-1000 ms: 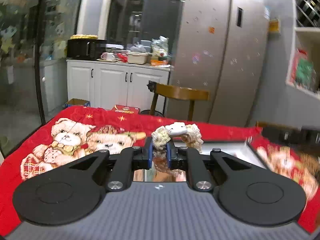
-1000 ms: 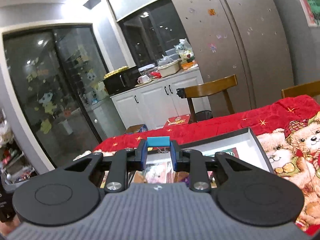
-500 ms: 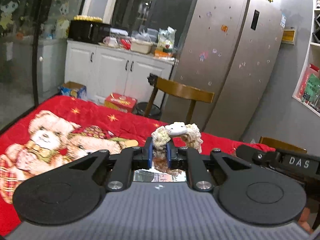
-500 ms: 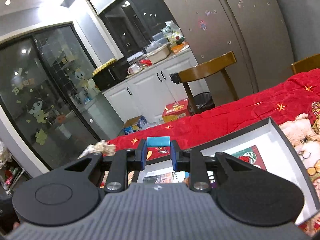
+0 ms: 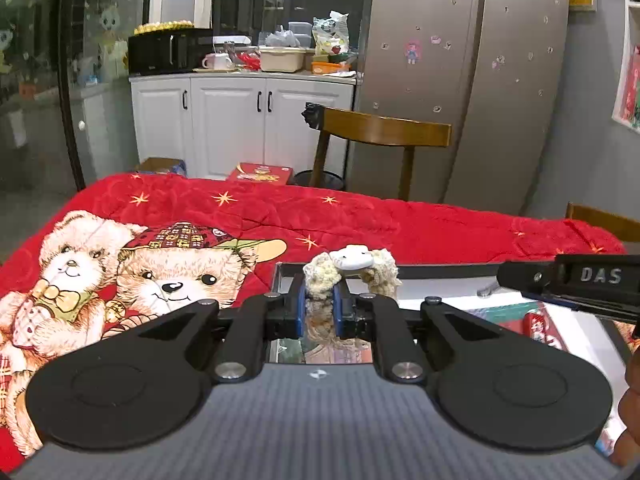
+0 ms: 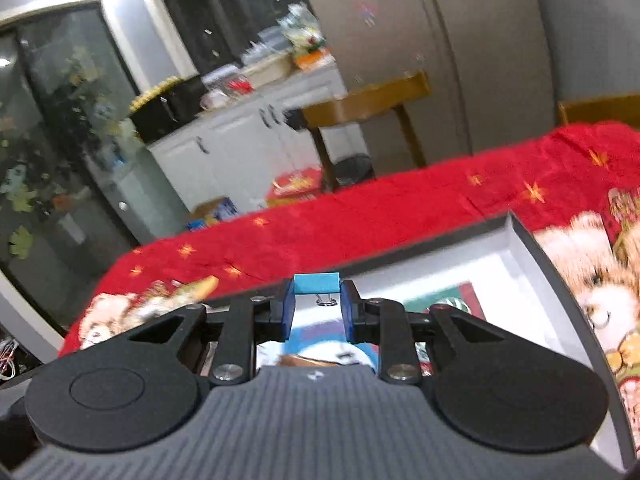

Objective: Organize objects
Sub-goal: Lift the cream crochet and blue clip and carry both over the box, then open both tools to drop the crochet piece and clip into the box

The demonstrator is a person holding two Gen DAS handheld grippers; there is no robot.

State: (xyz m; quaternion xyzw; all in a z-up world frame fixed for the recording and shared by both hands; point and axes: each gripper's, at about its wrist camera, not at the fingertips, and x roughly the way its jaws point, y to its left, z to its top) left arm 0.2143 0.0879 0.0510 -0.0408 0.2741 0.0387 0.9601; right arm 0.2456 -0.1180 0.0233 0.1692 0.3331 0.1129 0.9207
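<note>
The fluffy cream hair tie [image 5: 352, 268], with a small white charm on top, sits pinched between the pads of the left gripper [image 5: 320, 306], whose jaws are closed on its near loop; the rest of the tie sticks up and to about 1 o'clock of the fingertips. It hangs over the near-left corner of the box [image 5: 440, 270], an open tray with dark walls and a white floor, lying on the red bear blanket [image 5: 224, 216]. The right gripper [image 6: 317, 302] is clamped on a small blue block [image 6: 316, 283], held at 12 o'clock of its pads above the same box [image 6: 524, 240], where printed cards and small packets already lie. Judging from this, sorting is partway: some things are inside, and both carried pieces are yet to be set down and released.
</note>
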